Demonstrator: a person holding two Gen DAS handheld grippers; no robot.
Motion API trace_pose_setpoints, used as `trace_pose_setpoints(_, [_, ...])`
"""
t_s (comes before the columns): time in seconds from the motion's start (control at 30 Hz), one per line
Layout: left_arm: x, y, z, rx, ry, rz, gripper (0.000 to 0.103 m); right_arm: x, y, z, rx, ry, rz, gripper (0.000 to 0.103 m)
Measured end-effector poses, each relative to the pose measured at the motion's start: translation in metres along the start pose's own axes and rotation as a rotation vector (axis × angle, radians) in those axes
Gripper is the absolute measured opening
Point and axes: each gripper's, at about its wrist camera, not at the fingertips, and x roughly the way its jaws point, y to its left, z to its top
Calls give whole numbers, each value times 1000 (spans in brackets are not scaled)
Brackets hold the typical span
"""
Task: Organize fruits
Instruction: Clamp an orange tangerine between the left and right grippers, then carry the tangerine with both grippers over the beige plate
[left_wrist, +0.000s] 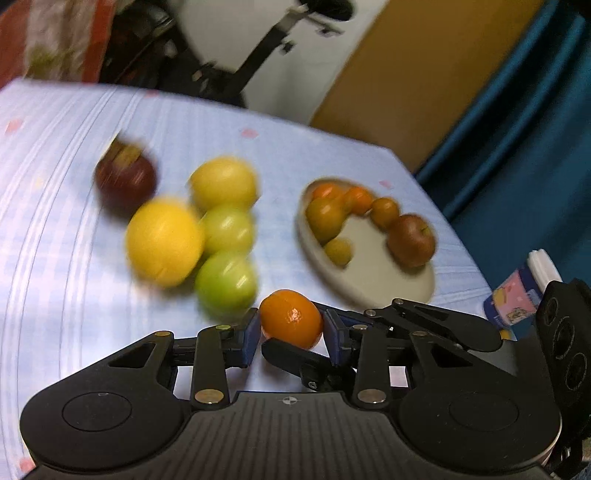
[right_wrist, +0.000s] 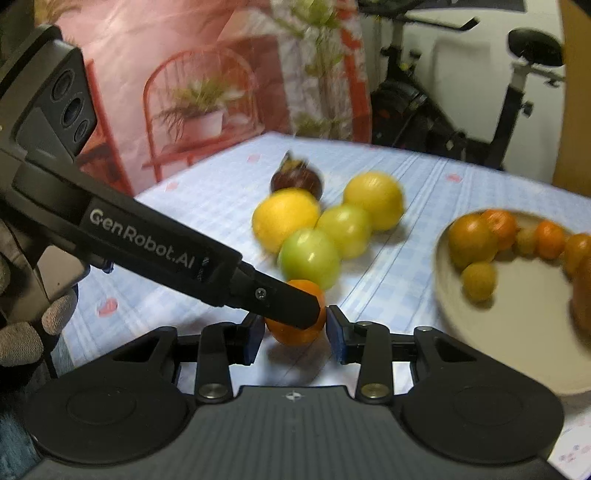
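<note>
A small orange (left_wrist: 291, 321) lies on the blue checked tablecloth (left_wrist: 55, 221), and both grippers hold it. My left gripper (left_wrist: 291, 328) is shut on the orange, its blue pads pressing both sides. My right gripper (right_wrist: 295, 328) is shut on the same orange (right_wrist: 291, 338), and one of its fingers (left_wrist: 291, 356) crosses under the fruit in the left wrist view. A left gripper finger (right_wrist: 280, 302) lies across the orange in the right wrist view. A pale plate (left_wrist: 388, 284) to the right holds several small oranges and a red apple (left_wrist: 412, 240).
Just beyond the orange sit two green fruits (left_wrist: 225, 284), two yellow ones (left_wrist: 164, 243) and a dark red one (left_wrist: 125, 181). A small carton (left_wrist: 517, 299) stands at the table's right edge. A gloved hand (right_wrist: 22, 343) grips the left tool. An exercise bike (right_wrist: 461, 110) stands behind the table.
</note>
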Motion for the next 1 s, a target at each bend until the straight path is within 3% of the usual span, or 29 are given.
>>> trace_pose_setpoints(0.27, [17, -61, 51, 187, -44, -45, 38, -41, -33, 21, 63, -155, -123, 39])
trace_pose_setpoints(0.43, [44, -84, 76, 215, -33, -83, 38, -57, -67, 34, 101, -198, -192, 39])
trace_pose_setpoints(0.63, [75, -89, 84, 169, 20, -103, 38, -55, -104, 43, 133, -167, -237, 39])
trace_pose_setpoints(1.0, [114, -75, 82, 182, 109, -25, 38, -24, -131, 29, 275, -86, -261, 39])
